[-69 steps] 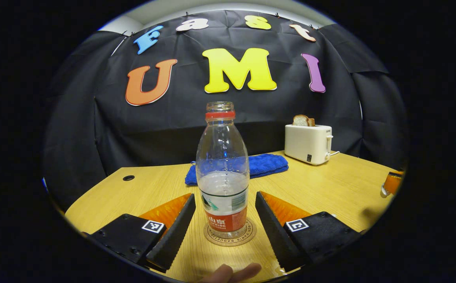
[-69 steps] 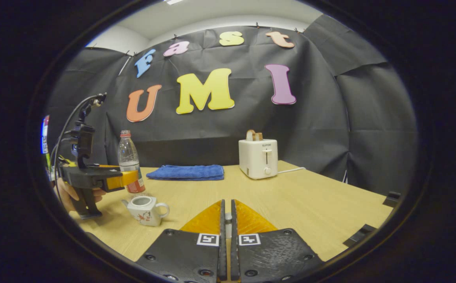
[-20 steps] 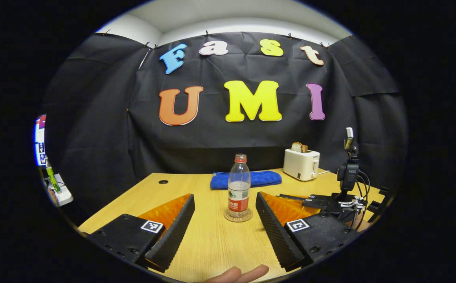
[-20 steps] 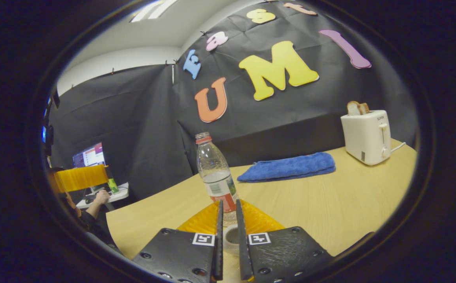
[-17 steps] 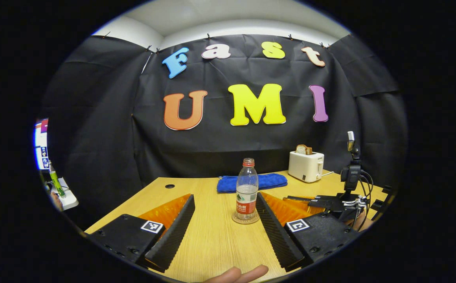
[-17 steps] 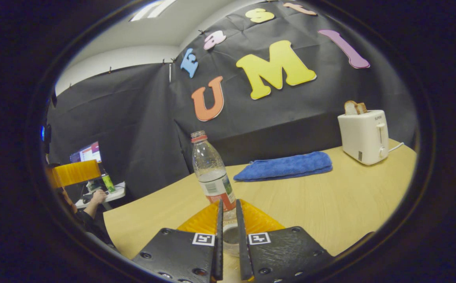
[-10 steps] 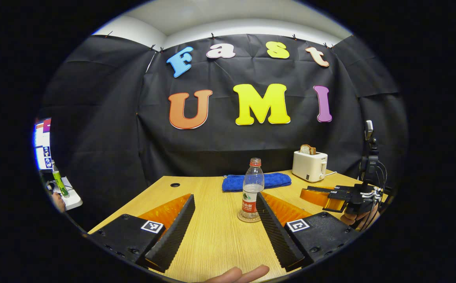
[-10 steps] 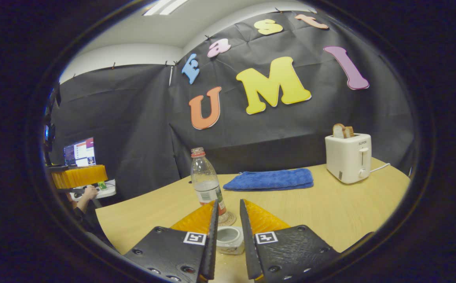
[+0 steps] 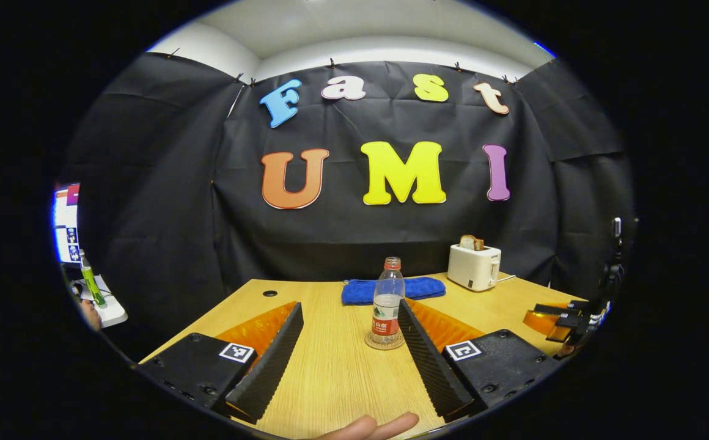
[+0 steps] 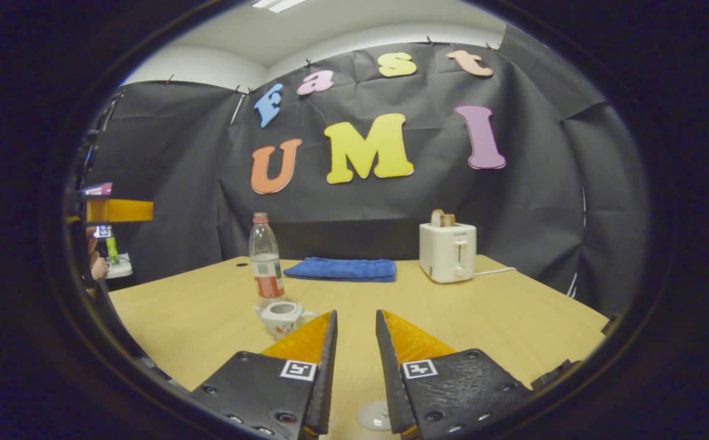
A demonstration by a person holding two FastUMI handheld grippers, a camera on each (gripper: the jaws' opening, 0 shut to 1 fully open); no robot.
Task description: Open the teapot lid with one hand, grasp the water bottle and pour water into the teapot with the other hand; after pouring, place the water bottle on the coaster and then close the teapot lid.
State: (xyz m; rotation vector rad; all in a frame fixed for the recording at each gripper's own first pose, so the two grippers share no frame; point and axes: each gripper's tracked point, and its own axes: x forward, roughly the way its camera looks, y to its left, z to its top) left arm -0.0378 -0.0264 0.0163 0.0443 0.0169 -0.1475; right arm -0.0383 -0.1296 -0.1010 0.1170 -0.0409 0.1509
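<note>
My table (image 9: 330,379): matt pale wood grain. Water bottle (image 9: 387,299): clear glossy plastic, paper label. Teapot (image 10: 281,317): glazed white ceramic. Far towel (image 10: 342,269): nubby blue cloth. Toaster (image 10: 449,252): smooth cream plastic. My finger pads (image 9: 272,360): ridged, matt.

Even overhead light, ceiling fixture (image 10: 272,5) glowing; tabletop (image 9: 336,373) bright, shadows soft; sharp focus; strong fisheye bending at edges.

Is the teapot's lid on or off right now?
Off. In the right gripper view the teapot shows an open rim, and a small round lid lies on the table between the tool's fingers.
</note>
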